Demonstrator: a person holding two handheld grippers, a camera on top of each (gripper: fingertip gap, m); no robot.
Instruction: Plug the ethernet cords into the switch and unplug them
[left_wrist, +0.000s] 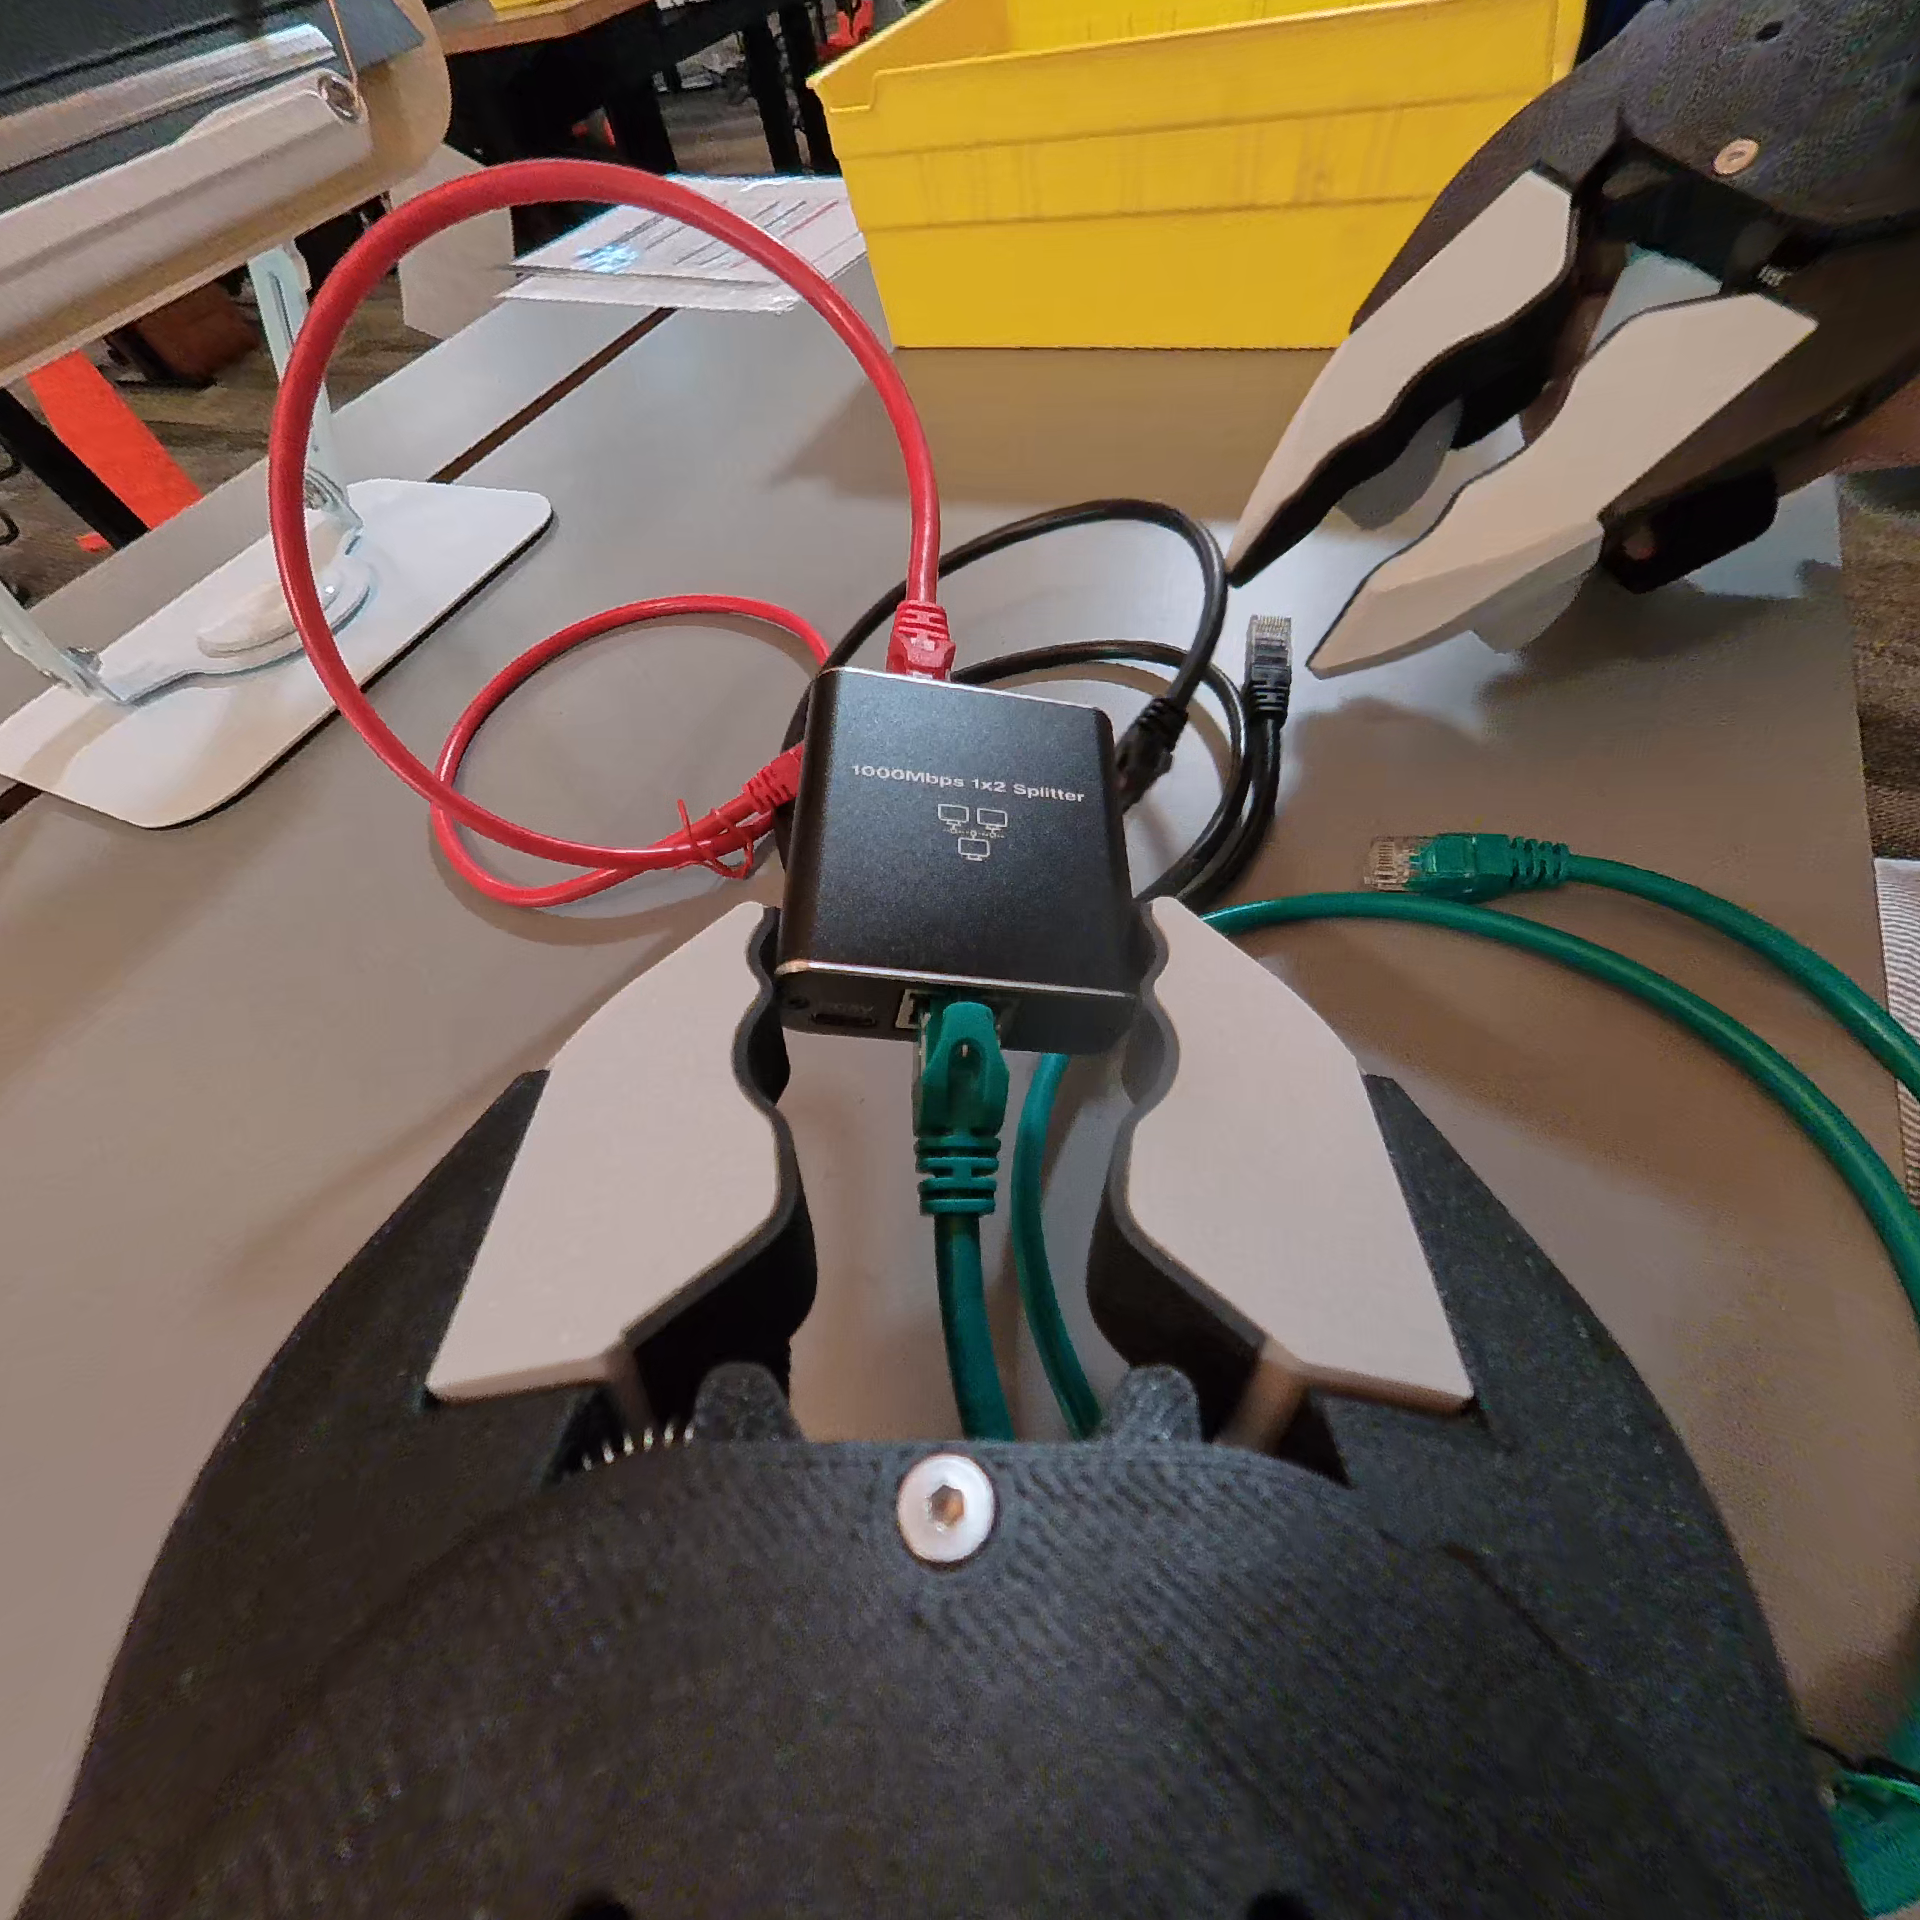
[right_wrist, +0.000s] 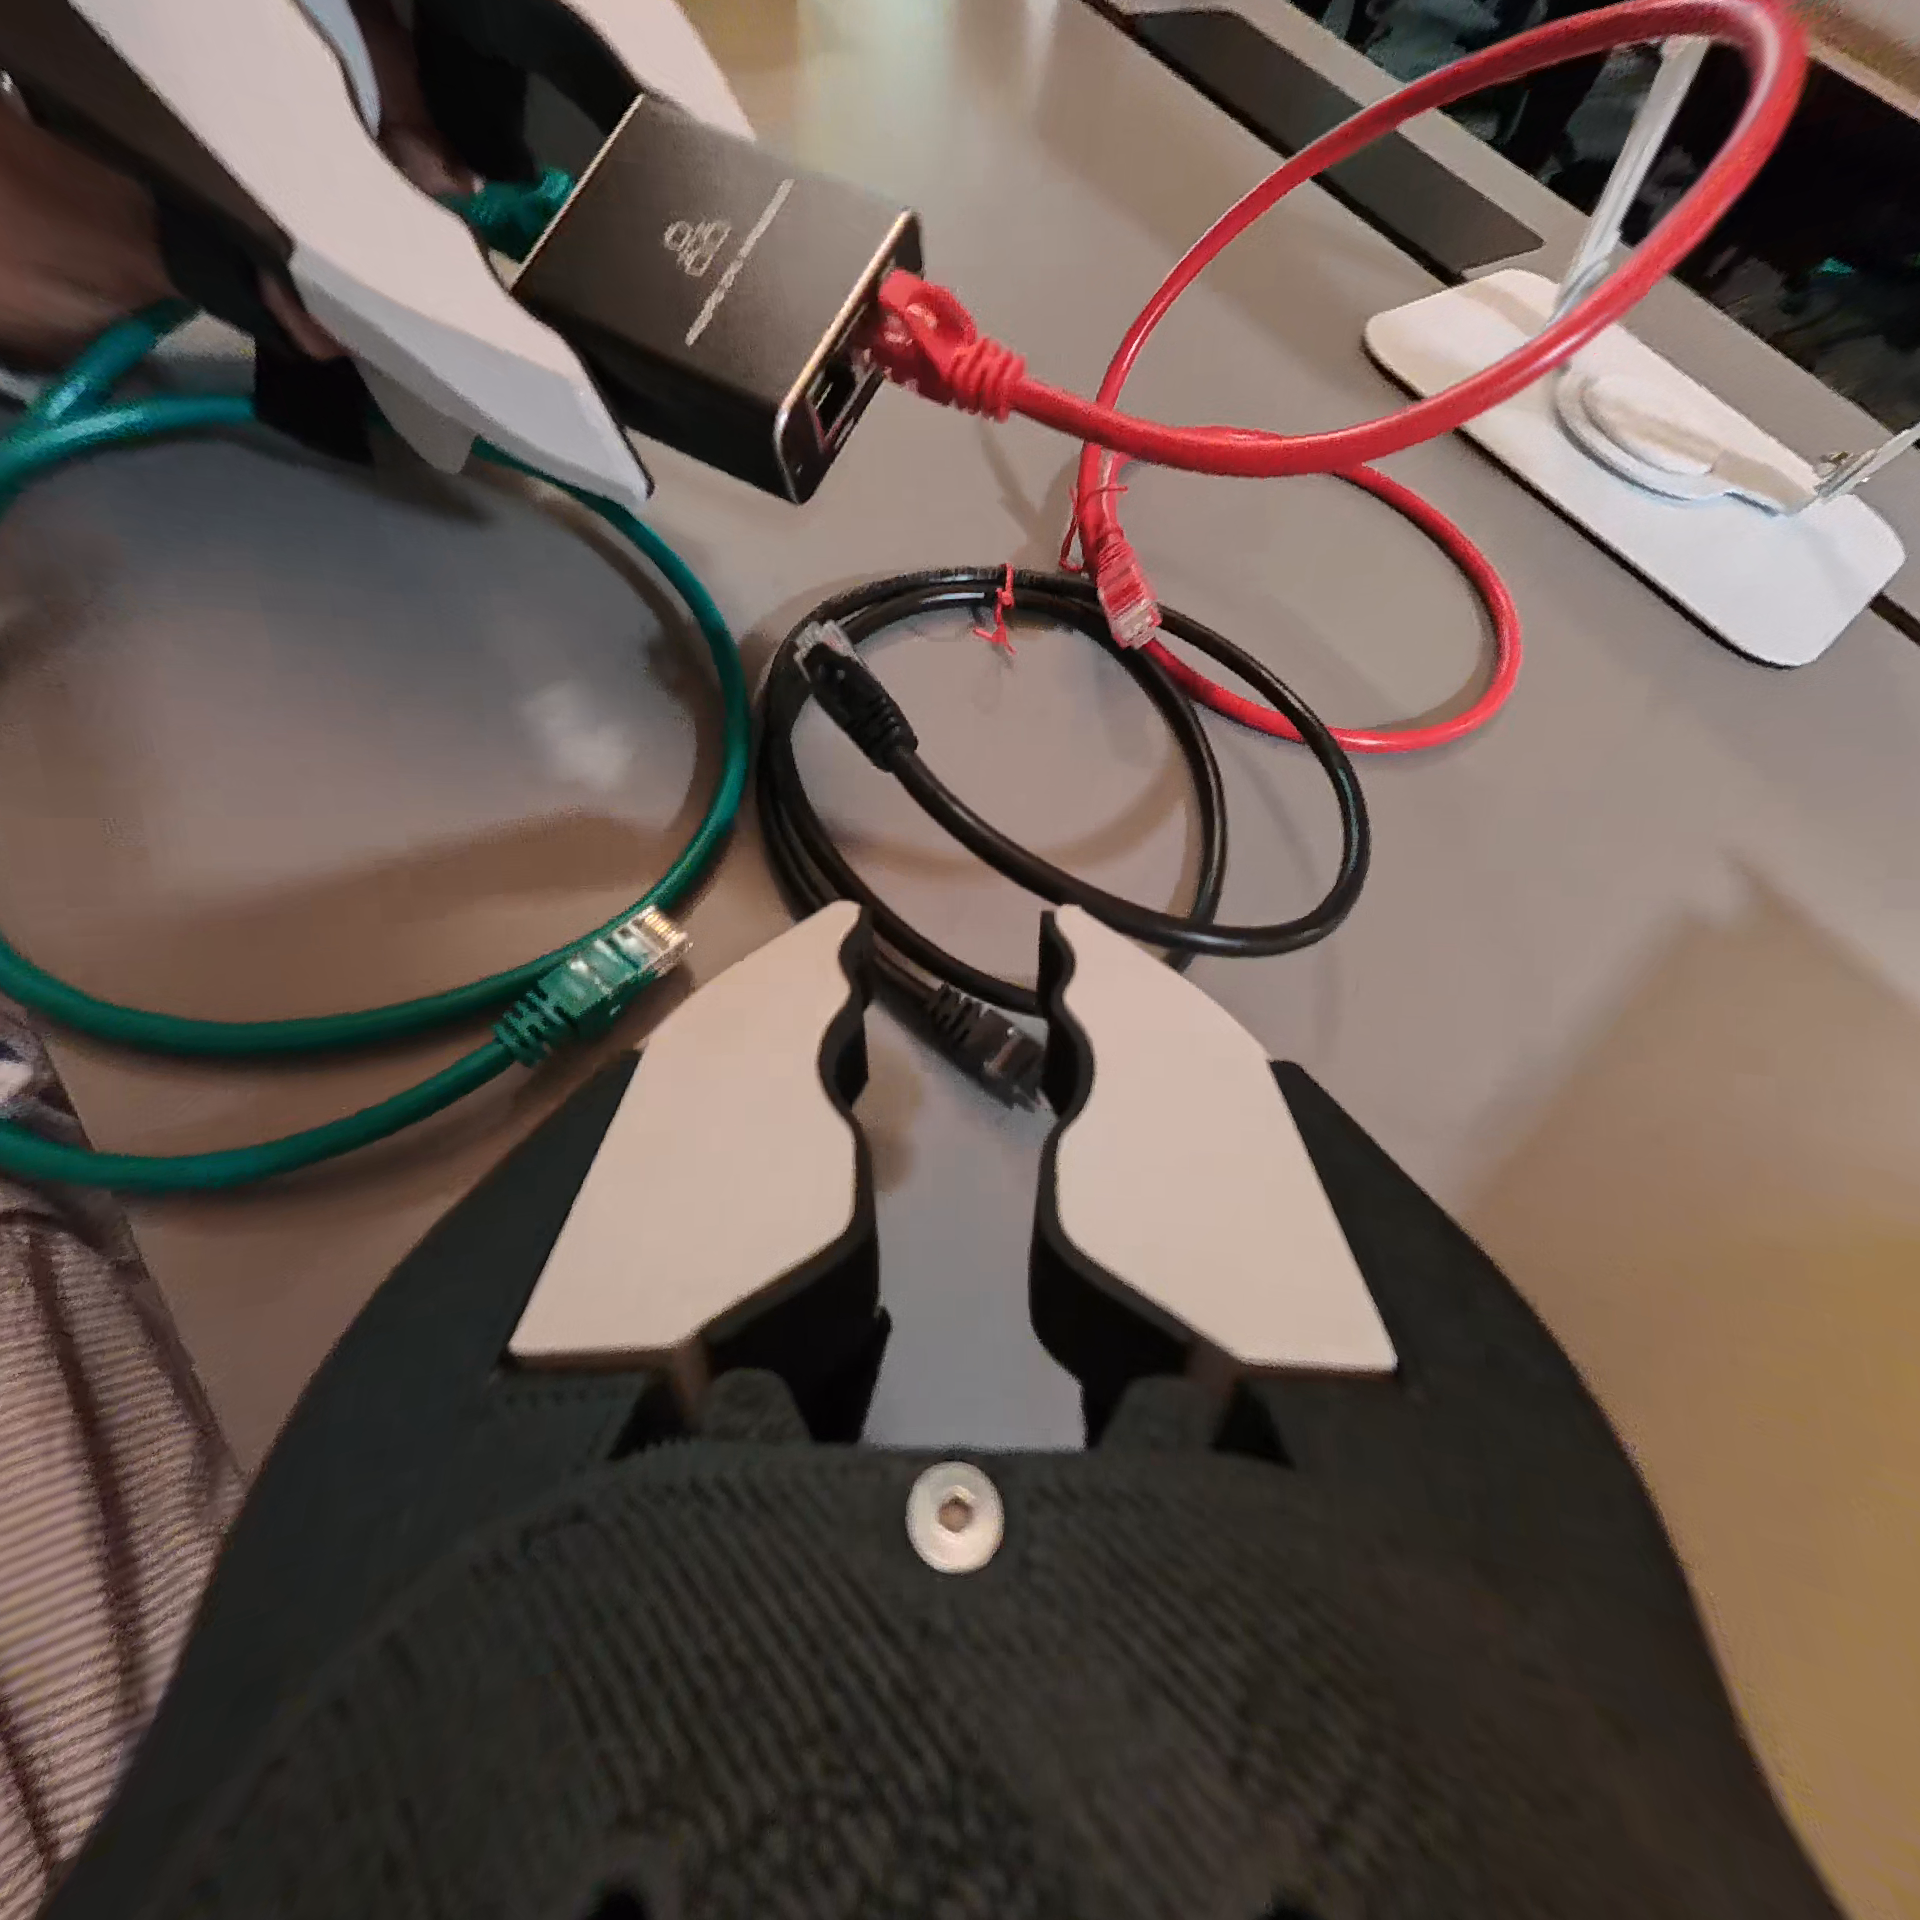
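The switch (left_wrist: 961, 831) is pinched in the left gripper (left_wrist: 961, 925) jaws, lifted off the counter (left_wrist: 623, 468), with green (left_wrist: 961, 1091) and red (left_wrist: 920, 634) plugs seated. The black cord (right_wrist: 1039, 790) lies unplugged, one port empty. The right gripper (right_wrist: 951, 925), jaws spread, hovers over its plug (right_wrist: 987, 1039); all unplugging remains.

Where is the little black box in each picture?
Left wrist view: the black box sits in the middle, pinched between the left tool's two tips.
Right wrist view: it is near the top, left of middle, held up off the table.
Shared landmark: the red cord plugged into the box's far end.
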